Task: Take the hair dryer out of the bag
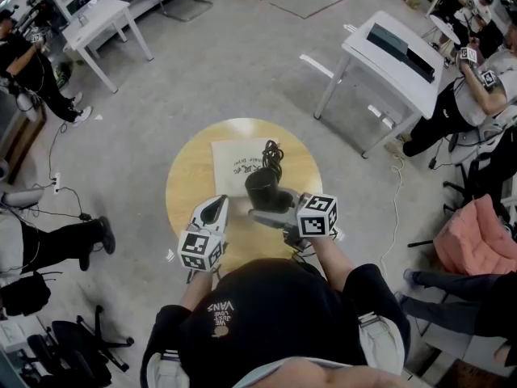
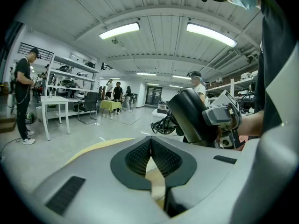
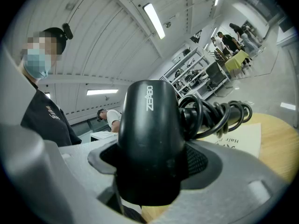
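In the head view a black hair dryer (image 1: 265,191) hangs over the round wooden table (image 1: 186,184), and my right gripper (image 1: 271,213) is shut on its barrel. Its coiled cord (image 1: 272,155) trails above the flat white bag (image 1: 238,162) lying on the table. The right gripper view has the hair dryer (image 3: 149,134) filling the space between both pads, with the cord (image 3: 215,115) and the bag (image 3: 238,141) behind it. My left gripper (image 1: 218,206) is left of the dryer, apart from it. In the left gripper view the left gripper (image 2: 151,146) is shut with nothing in it, and the hair dryer (image 2: 191,118) is to its right.
A white table (image 1: 396,55) stands at the back right and another white table (image 1: 101,18) at the back left. People stand and sit around the room's edges. A pink chair (image 1: 477,233) is at the right. Grey floor surrounds the round table.
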`<action>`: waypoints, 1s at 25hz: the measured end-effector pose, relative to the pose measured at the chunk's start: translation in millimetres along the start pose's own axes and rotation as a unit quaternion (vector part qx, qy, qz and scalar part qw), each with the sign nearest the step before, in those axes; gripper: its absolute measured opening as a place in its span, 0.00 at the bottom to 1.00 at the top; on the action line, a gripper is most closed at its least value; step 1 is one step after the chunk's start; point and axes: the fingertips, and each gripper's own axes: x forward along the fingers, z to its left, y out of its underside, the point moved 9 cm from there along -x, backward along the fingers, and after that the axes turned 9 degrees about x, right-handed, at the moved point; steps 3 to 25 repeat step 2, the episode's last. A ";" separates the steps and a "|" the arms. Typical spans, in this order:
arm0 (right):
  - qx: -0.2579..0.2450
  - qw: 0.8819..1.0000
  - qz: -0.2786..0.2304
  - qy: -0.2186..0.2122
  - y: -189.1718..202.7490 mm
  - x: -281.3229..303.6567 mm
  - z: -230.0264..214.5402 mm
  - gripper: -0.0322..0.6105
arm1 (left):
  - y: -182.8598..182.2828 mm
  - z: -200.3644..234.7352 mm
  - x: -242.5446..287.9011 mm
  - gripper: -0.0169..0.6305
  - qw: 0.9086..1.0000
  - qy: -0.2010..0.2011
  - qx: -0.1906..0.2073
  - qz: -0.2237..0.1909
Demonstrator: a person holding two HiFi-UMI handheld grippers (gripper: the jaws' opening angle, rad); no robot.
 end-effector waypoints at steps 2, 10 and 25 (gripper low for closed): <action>0.002 1.000 -0.003 -0.003 -2.2 0.5 1.7 0.60 | -3.2 0.9 0.1 0.05 1.000 0.002 0.002 0.000; 0.002 1.000 -0.003 -0.003 -2.2 0.5 1.7 0.60 | -3.2 0.9 0.1 0.05 1.000 0.002 0.002 0.000; 0.002 1.000 -0.003 -0.003 -2.2 0.5 1.7 0.60 | -3.2 0.9 0.1 0.05 1.000 0.002 0.002 0.000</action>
